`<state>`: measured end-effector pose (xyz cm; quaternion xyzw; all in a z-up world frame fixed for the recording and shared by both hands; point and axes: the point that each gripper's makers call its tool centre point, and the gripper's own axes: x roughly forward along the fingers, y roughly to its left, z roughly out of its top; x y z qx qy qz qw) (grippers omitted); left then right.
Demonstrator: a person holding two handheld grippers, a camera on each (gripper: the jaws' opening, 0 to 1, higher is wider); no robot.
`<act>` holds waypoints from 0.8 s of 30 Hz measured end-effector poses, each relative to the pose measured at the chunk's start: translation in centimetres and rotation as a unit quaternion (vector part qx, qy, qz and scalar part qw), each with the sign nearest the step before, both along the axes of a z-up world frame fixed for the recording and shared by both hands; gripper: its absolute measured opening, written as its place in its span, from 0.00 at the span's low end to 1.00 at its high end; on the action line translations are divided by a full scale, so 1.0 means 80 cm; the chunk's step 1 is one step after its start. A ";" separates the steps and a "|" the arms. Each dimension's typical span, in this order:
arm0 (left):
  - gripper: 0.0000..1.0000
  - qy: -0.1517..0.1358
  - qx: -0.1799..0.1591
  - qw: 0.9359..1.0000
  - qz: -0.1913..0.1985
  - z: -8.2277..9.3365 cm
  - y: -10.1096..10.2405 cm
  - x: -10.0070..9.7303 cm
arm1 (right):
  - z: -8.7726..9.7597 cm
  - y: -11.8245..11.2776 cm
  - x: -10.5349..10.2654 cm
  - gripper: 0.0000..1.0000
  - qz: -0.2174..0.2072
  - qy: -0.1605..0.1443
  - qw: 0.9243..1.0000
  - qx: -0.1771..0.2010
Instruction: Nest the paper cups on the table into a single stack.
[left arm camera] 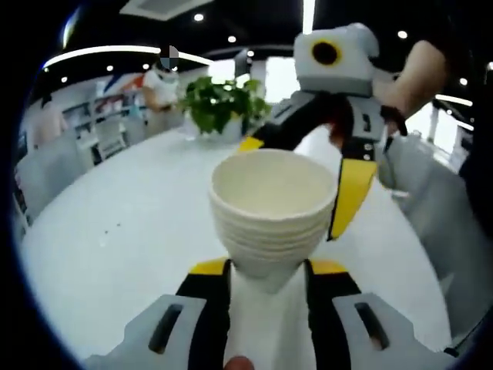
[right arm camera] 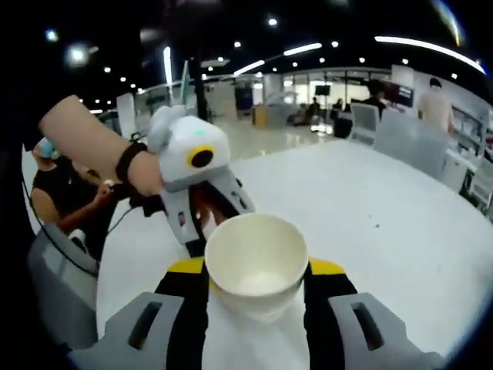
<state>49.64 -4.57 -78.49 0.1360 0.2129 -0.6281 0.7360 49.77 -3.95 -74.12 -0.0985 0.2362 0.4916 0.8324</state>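
A stack of several nested white paper cups (left arm camera: 269, 223) stands upright between my left gripper's (left arm camera: 267, 270) yellow-padded jaws, which are shut on its lower part. My right gripper (left arm camera: 296, 185) comes in from the upper right, with one yellow finger (left arm camera: 353, 193) beside the stack's rim and the other behind it. In the right gripper view the top cup (right arm camera: 256, 262) sits between the jaws of my right gripper (right arm camera: 256, 271), which look shut on it. The left gripper (right arm camera: 206, 223) reaches under that cup from behind, held by a person's hand.
The white round table (left arm camera: 108, 231) spreads out under both grippers. A potted green plant (left arm camera: 219, 104) stands at its far side. A grey chair (right arm camera: 62, 293) and a seated person (right arm camera: 62, 193) are by the table's edge. More chairs (right arm camera: 400, 131) stand beyond.
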 end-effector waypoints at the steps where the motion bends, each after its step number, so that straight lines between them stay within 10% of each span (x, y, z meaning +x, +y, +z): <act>1: 0.36 -0.001 0.001 1.000 0.001 -0.003 0.000 0.005 | -0.004 0.000 0.005 0.46 0.000 -0.001 1.000 -0.003; 24: 0.36 0.038 -0.020 0.998 0.041 -0.030 -0.005 0.018 | -0.034 -0.014 0.020 0.47 -0.036 0.006 0.999 0.008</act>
